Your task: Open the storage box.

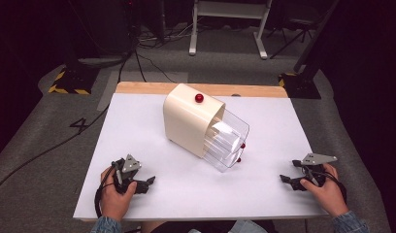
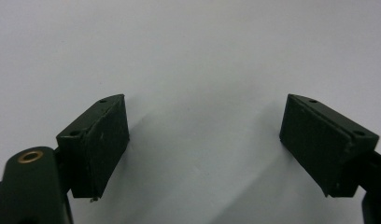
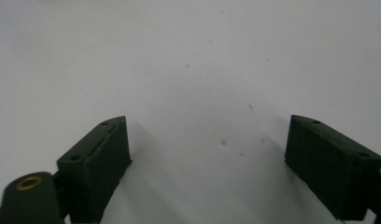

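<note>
A cream box-shaped appliance (image 1: 186, 119) with a red knob (image 1: 199, 98) on top stands in the middle of the white table (image 1: 138, 126). A clear plastic drawer (image 1: 227, 141) sticks out of its right side toward me. My left gripper (image 1: 148, 183) rests near the front left edge, held by a hand, and stands open (image 2: 205, 140) over bare white surface. My right gripper (image 1: 285, 180) rests near the front right edge, also open (image 3: 207, 158) with nothing between its jaws.
A wooden strip (image 1: 138, 88) runs along the table's far edge. Beyond it lie grey floor (image 1: 220, 68), black cables (image 1: 142, 60), a white frame's legs (image 1: 192, 34) and a stand base with yellow-black tape (image 1: 70, 82).
</note>
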{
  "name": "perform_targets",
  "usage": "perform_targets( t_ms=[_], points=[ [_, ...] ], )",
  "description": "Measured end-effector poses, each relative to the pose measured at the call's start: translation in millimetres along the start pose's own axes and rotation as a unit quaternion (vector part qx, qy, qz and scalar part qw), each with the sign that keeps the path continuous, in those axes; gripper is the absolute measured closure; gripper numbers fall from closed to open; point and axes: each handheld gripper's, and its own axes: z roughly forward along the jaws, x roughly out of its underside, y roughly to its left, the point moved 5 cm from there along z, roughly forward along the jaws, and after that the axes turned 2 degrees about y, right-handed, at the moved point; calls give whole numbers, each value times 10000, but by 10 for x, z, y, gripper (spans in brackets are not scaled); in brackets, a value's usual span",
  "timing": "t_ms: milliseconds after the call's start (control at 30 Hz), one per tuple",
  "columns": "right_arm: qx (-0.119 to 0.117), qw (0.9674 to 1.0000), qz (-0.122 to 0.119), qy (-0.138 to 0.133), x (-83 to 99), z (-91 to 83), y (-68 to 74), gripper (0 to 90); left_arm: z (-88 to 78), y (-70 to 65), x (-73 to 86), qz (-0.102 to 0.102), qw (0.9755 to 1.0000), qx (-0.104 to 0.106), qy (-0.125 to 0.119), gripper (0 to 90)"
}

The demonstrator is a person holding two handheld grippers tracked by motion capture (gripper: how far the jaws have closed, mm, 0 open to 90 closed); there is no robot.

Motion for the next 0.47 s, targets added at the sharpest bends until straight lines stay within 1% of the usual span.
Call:
perform_targets(
  t_ms=[67, 467],
  points=[
    [-43, 9999, 25, -100, 16, 2, -5, 130, 0, -1, 0, -6, 10000, 8, 2, 160],
    [5, 9998, -3, -183, 30, 2, 3, 130, 0, 0, 0, -2, 10000, 4, 2, 160]
  ],
)
